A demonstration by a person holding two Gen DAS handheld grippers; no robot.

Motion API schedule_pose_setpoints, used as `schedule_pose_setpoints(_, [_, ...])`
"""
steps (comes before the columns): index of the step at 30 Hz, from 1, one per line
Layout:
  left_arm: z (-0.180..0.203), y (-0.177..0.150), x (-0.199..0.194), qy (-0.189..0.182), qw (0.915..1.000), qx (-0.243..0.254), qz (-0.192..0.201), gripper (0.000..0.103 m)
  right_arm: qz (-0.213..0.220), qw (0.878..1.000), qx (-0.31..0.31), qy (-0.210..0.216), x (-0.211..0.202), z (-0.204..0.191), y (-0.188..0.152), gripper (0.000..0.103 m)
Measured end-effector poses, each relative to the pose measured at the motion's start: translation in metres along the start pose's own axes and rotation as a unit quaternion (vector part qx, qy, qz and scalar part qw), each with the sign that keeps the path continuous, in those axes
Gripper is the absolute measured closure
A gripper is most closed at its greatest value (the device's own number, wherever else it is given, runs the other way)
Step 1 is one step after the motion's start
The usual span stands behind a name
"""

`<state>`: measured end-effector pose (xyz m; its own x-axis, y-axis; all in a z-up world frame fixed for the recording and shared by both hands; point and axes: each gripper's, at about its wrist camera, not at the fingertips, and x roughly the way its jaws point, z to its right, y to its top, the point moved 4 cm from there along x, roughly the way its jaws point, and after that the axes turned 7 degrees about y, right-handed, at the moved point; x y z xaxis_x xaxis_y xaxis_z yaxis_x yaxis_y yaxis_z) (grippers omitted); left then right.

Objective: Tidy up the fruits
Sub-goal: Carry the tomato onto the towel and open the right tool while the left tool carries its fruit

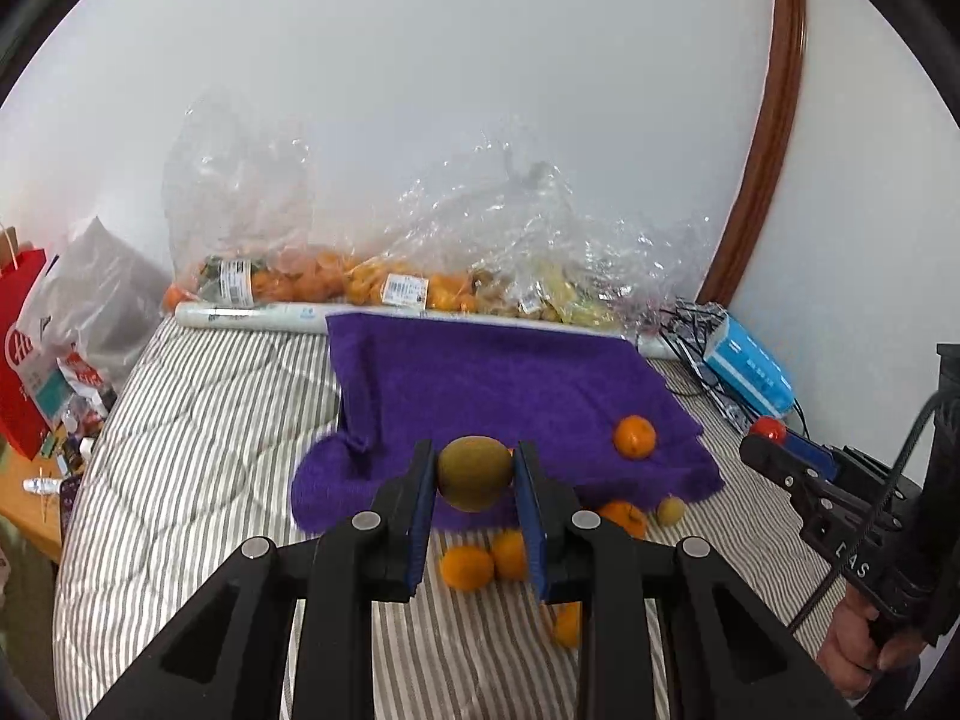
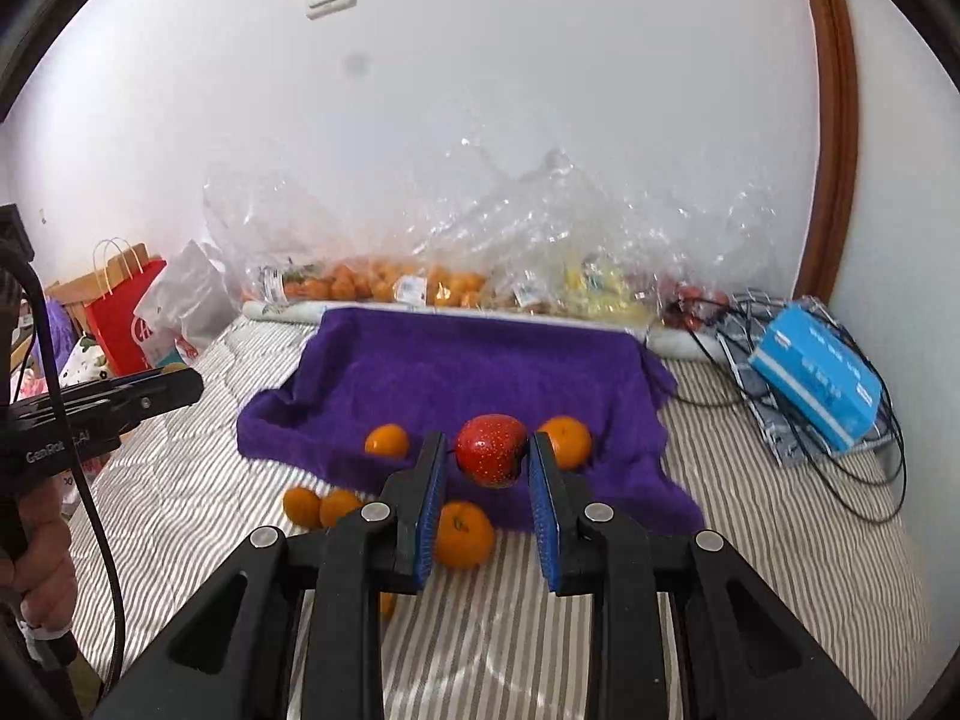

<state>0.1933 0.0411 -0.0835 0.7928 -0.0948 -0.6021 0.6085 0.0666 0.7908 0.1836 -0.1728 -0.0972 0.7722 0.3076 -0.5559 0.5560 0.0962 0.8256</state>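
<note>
My left gripper [image 1: 474,471] is shut on a brown-green kiwi [image 1: 474,473], held above the striped bed. My right gripper [image 2: 487,450] is shut on a red strawberry [image 2: 489,450] with yellow specks. A purple towel [image 1: 498,384] lies over a raised base. One orange [image 1: 634,436] rests on the towel's right side. Several oranges [image 1: 468,567] and a second kiwi [image 1: 670,510] lie on the striped cover in front of the towel. From the right wrist, oranges [image 2: 387,441] sit on the towel's edge and another orange [image 2: 462,534] below it. The right gripper [image 1: 765,438] shows at the left view's edge with the strawberry in its tips.
Clear plastic bags [image 1: 384,240] of oranges and other fruit line the wall behind the towel, with a white roll [image 1: 252,317] before them. A blue box [image 2: 816,375] and black cables [image 2: 864,474] lie at right. A red paper bag [image 1: 21,348] stands at left.
</note>
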Motion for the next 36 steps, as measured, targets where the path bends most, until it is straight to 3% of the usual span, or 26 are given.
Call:
schedule_pose_setpoints(13, [0.008,0.040,0.075,0.014,0.9999,-0.006,-0.002,0.078,0.009,1.000,0.008,0.000,0.062,0.018,0.036,0.076])
schedule_pose_setpoints(22, [-0.006,0.016,0.123,0.021,0.9985,-0.035,-0.037,0.078,-0.026,0.999,0.024,-0.001,0.112,0.041,0.018,0.076])
schedule_pose_setpoints(36, [-0.012,-0.004,0.151,0.048,0.9950,-0.047,-0.074,0.078,-0.047,0.998,0.044,0.005,0.133,0.058,-0.001,0.076])
